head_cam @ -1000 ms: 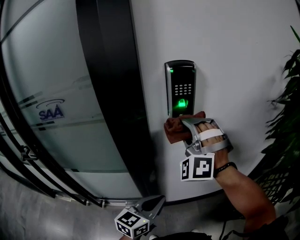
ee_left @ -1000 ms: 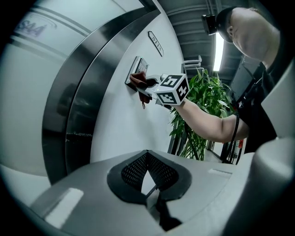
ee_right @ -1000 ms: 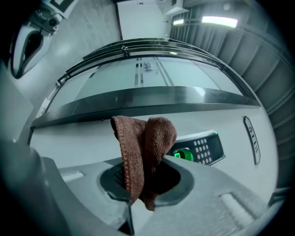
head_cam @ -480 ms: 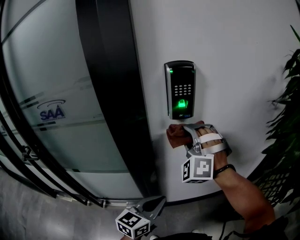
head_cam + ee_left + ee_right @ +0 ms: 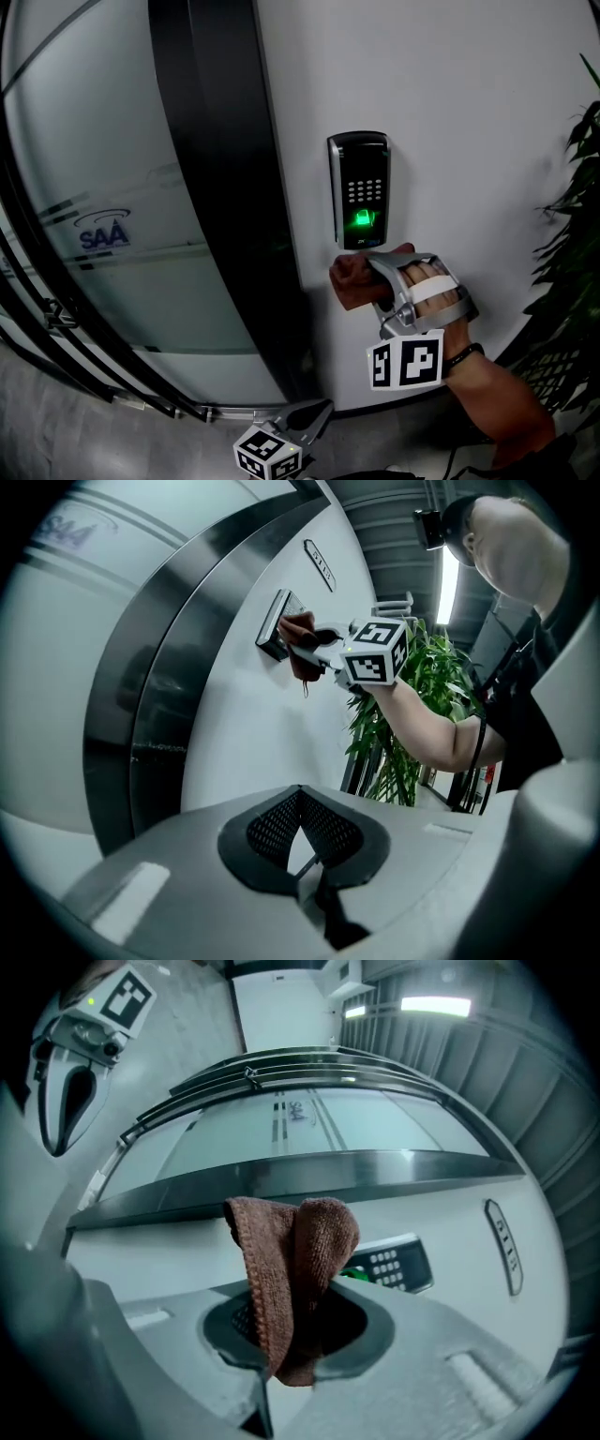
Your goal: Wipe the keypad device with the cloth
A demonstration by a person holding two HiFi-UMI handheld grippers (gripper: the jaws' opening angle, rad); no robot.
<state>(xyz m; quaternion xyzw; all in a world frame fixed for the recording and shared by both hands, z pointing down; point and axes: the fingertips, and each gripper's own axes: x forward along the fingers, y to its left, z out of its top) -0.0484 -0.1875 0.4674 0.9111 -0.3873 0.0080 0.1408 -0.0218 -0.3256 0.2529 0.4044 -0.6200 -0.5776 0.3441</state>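
Right gripper (image 5: 373, 272): my jaws are clamped on the brown cloth (image 5: 352, 279).
Change: the cloth has slid down off the keypad device (image 5: 360, 190) and sits just under its lower edge.
Meaning: one downward stroke looks finished; I judge another needs lifting back up.
Left gripper (image 5: 314, 412): jaws together, empty, low and near.

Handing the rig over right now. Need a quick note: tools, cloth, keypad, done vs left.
Left tool: shut, empty, held low.
Right tool: shut on the brown cloth.
The cloth sits just below the keypad device, which is mounted on the wall with its green light on.
Done: cloth gripped and at the device.
Left: wipe the keypad face. Can't tell if any pass has been made.
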